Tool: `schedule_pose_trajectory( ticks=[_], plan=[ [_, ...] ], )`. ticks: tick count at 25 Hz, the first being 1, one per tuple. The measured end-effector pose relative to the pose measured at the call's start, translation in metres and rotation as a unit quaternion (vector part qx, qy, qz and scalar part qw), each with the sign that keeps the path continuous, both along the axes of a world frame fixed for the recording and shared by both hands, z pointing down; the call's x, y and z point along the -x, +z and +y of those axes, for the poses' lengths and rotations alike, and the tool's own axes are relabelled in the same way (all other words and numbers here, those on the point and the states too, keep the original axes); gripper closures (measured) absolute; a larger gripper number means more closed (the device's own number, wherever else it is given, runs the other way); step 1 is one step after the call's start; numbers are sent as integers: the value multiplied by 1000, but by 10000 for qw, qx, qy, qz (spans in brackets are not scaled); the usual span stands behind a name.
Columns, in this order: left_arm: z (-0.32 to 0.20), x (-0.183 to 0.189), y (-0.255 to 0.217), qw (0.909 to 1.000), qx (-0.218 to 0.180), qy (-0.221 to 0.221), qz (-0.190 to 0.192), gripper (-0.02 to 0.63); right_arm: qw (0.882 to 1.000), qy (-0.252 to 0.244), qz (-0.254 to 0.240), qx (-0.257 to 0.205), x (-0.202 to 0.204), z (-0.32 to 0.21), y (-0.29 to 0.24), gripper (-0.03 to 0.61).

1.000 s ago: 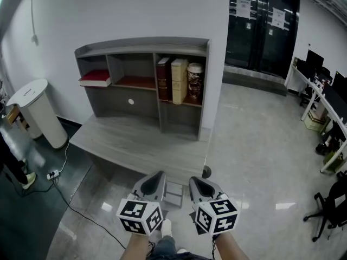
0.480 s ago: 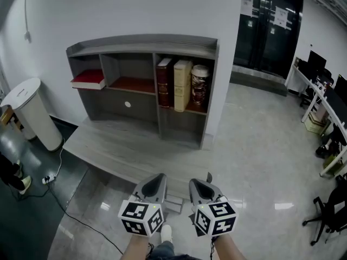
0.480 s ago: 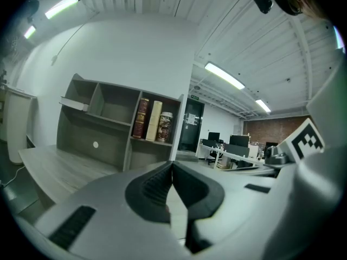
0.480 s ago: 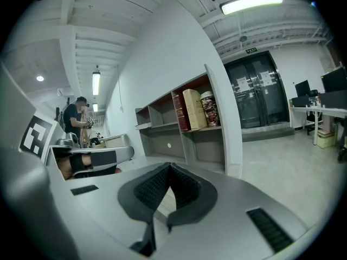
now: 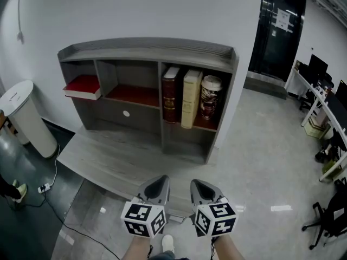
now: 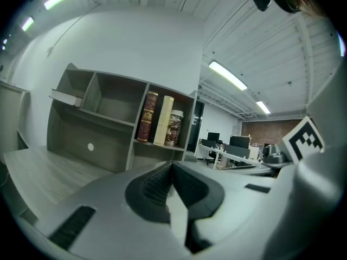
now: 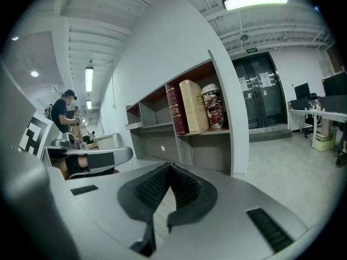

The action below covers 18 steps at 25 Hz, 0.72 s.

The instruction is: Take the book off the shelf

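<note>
Grey shelf, maroon book, cream book, jar

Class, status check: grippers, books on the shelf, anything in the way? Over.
Left gripper, right gripper shut, empty, back from shelf. Dark red book, cream book upright inside, untouched. Jar beside cream book; approach clear.

The shelf sits on the desk, at 12 o'clock from the left tongs and right tongs. In its right box stand a first book, a second book and a jar, lined up toward 3 o'clock. A flat book lies in the left box. A bin stands at 10 o'clock.
</note>
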State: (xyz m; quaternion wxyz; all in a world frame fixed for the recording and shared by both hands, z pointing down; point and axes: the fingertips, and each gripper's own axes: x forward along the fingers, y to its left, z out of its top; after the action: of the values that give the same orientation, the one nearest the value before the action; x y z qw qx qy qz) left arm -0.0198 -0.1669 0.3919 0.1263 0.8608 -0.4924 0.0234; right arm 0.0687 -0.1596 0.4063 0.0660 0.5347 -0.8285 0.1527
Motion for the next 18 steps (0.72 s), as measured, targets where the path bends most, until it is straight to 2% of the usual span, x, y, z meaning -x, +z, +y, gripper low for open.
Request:
schedule_pose_trajectory(
  ticks=[6, 14, 18],
  plan=[
    [-43, 10, -3, 10000, -26, 9, -4, 601, 10000, 53, 66, 22, 15, -37, 1, 571],
    [-93, 14, -2, 9996, 82, 166, -228, 600, 9997, 213, 137, -50, 21, -80, -4, 571],
    [-115, 11, -9, 9990, 9, 253, -379, 600, 9993, 327, 154, -58, 18, -97, -6, 571]
  ],
)
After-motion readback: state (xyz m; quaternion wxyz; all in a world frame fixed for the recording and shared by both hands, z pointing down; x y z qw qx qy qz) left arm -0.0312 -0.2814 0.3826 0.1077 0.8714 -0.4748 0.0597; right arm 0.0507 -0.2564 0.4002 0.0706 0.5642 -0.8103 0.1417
